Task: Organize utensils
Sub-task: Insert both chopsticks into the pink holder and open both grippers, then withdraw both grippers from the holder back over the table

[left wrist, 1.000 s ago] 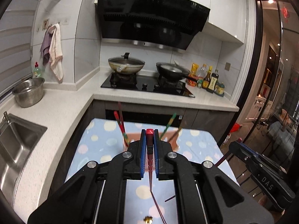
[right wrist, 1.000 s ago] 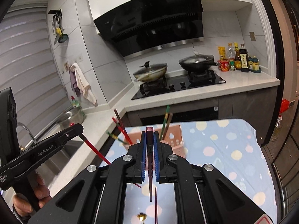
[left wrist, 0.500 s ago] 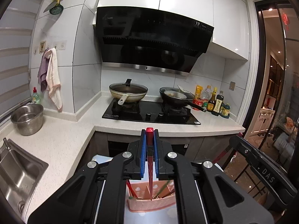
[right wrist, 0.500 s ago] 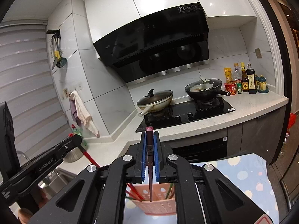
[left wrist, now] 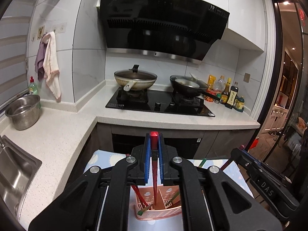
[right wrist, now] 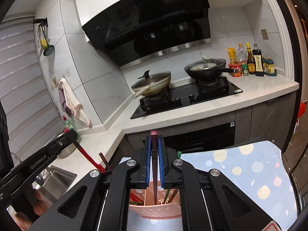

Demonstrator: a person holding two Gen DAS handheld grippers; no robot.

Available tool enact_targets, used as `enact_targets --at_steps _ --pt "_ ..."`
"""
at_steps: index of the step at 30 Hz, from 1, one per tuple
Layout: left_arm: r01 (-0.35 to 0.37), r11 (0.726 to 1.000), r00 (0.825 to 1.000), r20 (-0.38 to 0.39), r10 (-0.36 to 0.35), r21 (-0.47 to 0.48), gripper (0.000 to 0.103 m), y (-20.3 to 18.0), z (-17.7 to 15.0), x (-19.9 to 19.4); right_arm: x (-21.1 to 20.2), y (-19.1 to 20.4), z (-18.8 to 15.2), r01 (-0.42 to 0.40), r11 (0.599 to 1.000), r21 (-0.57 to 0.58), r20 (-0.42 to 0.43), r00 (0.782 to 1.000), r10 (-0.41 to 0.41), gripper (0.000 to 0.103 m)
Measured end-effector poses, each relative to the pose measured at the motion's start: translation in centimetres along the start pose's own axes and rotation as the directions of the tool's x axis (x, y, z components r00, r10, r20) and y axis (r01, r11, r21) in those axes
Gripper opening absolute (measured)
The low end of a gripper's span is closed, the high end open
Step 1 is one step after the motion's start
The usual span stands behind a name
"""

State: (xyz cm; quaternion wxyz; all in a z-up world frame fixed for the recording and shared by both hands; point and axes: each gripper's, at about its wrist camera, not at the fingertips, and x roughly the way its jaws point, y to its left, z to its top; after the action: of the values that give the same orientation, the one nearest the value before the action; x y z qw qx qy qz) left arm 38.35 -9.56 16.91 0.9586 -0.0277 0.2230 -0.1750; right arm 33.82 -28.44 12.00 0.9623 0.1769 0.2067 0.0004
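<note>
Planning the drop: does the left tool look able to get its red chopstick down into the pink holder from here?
Probably yes. The left tool is shut on the red chopstick, whose tip already points into the pink holder; other chopsticks lean to the sides, apparently leaving that slot free.

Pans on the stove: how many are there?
2. A lidded wok sits on the left burner, and a black frying pan sits on the right burner.

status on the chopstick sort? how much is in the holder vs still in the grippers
Done: several chopsticks already stand in the pink holder. In hand: the left hand-held gripper grips a red chopstick, the right hand-held gripper a dark one, both tips at the holder. Left: releasing both.
</note>
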Motion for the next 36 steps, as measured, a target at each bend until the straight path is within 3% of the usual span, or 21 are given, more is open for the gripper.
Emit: enact_targets --at_steps 4,7,9,11,27,36 --pt "0.003 1.000 1.000 -0.028 -0.003 0.000 0.007 0.0 -0.9 0.8 0.9 -0.1 -0.6 0.000 1.000 -0.008 -0.035 0.999 0.000 0.008" --pt "-0.005 1.000 0.999 -0.035 0.005 -0.004 0.011 -0.2 -1.3 1.1 0.9 0.1 -0.8 0.009 1.000 -0.018 -0.031 0.999 -0.010 0.014" --pt "-0.010 1.000 0.999 -0.041 0.010 -0.007 0.029 -0.2 -1.5 1.3 0.9 0.2 -1.0 0.012 1.000 -0.025 -0.031 0.999 -0.012 0.019" --pt "-0.021 1.000 0.999 -0.038 0.020 -0.003 0.035 -0.3 -1.8 1.2 0.7 0.3 -1.2 0.016 0.999 -0.034 -0.027 1.000 -0.016 0.027" --pt "-0.034 0.999 0.997 -0.070 0.036 0.018 0.035 -0.5 -4.0 -1.0 -2.2 0.8 -4.2 0.026 0.996 -0.088 -0.066 0.997 -0.032 0.027" --pt "-0.034 0.999 0.990 -0.137 0.038 0.030 0.035 -0.7 -9.0 -4.3 -6.6 1.0 -9.7 0.044 0.986 -0.160 -0.128 0.990 -0.065 0.027"
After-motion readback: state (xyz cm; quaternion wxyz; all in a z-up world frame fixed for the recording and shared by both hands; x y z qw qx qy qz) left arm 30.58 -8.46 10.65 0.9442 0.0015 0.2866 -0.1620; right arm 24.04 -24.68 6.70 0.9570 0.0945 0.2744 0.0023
